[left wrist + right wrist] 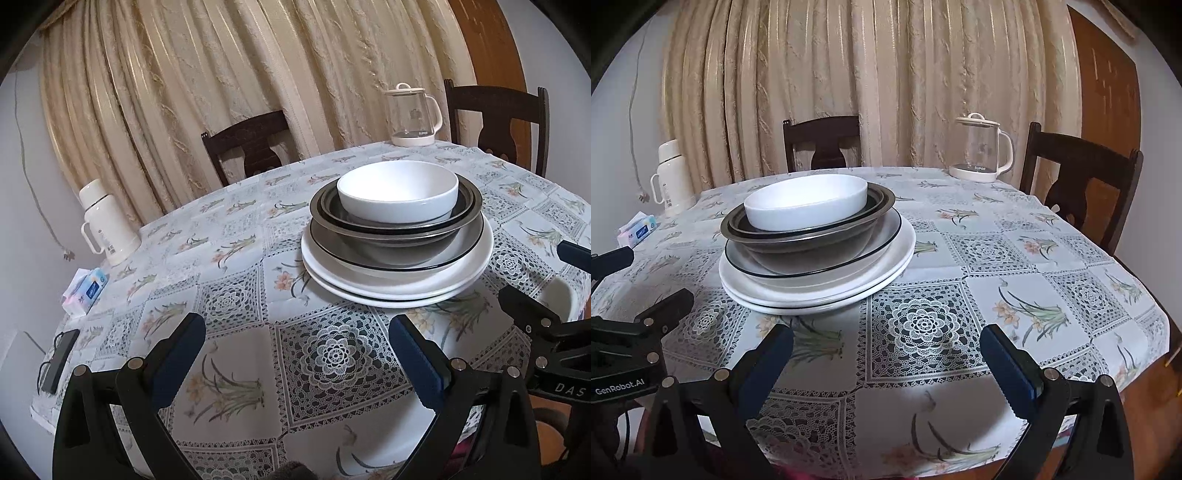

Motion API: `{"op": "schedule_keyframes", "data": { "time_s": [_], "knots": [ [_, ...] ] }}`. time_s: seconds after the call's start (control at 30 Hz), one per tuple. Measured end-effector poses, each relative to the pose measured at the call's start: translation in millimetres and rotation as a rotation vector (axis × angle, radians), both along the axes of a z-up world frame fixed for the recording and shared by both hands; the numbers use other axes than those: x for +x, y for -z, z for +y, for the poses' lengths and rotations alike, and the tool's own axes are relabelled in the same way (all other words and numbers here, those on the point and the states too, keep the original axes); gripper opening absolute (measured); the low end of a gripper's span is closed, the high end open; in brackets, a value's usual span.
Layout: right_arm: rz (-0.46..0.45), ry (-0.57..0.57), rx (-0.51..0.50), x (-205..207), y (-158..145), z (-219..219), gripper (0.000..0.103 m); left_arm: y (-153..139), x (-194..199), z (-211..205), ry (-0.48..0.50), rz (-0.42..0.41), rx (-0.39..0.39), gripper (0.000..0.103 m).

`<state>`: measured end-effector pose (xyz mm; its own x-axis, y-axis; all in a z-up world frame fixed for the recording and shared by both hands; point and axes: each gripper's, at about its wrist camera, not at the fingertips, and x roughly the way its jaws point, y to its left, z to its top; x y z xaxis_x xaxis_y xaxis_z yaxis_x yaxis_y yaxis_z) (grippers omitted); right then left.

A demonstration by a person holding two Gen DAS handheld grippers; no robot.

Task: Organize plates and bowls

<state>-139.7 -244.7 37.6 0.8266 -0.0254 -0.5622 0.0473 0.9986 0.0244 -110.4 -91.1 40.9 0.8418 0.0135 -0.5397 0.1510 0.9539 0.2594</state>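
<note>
A white ceramic bowl (397, 192) sat nested in two dark metal bowls (397, 236), and these rested on a stack of white plates (397, 284), the upper ones rimmed in black, near the middle of the round bench (236, 280) with its floral lace-patterned cloth. The left gripper (297, 354) hovered just before the stack, its blue-padded jaws spread wide and empty. The right gripper (886, 360) hung to the right of the stack, likewise wide apart and holding nothing. The left gripper's body read "GenRobot.AI" in the right wrist view. At the far edge stood a glass kettle (980, 149) with a white base marked "SUPOR". A white thermos flask (107, 221) stood at the left, a tissue pack (86, 290) beside it.
</note>
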Motion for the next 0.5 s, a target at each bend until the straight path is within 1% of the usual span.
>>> {"op": "schedule_keyframes", "data": {
  "time_s": [0.23, 0.5],
  "knots": [
    [-0.005, 0.0, -0.002, -0.5, -0.7, 1.0, 0.103, 1.3, 0.7, 2.1, -0.001, 0.016, -0.012, 0.1],
    [-0.004, 0.0, 0.003, 0.9, -0.9, 2.4, 0.103, 6.6, 4.3, -0.3, 0.004, 0.038, 0.0, 0.1]
  ]
}}
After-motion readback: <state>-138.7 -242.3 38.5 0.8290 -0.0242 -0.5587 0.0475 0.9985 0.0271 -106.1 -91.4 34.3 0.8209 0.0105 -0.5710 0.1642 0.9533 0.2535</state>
